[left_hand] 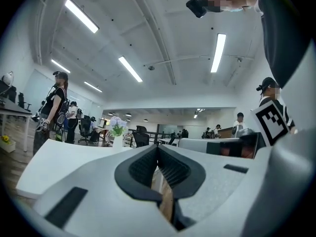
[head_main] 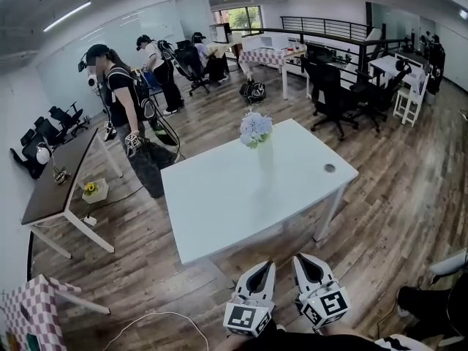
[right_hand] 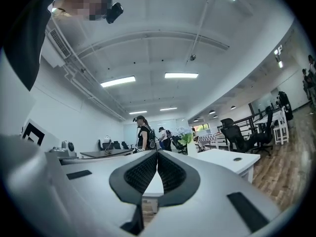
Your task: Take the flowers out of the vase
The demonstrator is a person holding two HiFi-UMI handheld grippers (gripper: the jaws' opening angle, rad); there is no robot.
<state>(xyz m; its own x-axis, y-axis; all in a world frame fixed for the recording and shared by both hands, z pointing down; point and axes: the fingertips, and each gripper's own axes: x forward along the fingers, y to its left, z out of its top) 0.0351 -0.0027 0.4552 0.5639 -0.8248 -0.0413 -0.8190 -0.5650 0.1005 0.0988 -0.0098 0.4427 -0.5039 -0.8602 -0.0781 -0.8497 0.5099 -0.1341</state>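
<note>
Head view: flowers (head_main: 256,128) stand upright in the vase (head_main: 264,156) at the table's (head_main: 219,203) far side, straight ahead & well apart from both grippers. My left gripper (head_main: 265,269) lines up slightly better than my right gripper (head_main: 303,263).
Left gripper view: jaws closed, empty; flowers ahead-left.
Right gripper view: jaws closed, nothing held; flowers ahead-right.

Two grippers down front: left gripper (head_main: 270,264), right gripper (head_main: 298,257). One white table (head_main: 219,210), and on it one vase (head_main: 264,156) with one bunch of flowers (head_main: 255,128). One round hole (head_main: 329,168) in the tabletop. Off to the left, one dark desk (head_main: 62,181), and one pot (head_main: 91,190) of yellow flowers on the floor beside it. Beyond the table, three people (head_main: 121,93) in the head view. Two checkered cloths, one far cloth (head_main: 267,55) and one near cloth (head_main: 29,306). The office chairs are too bunched to count.
</note>
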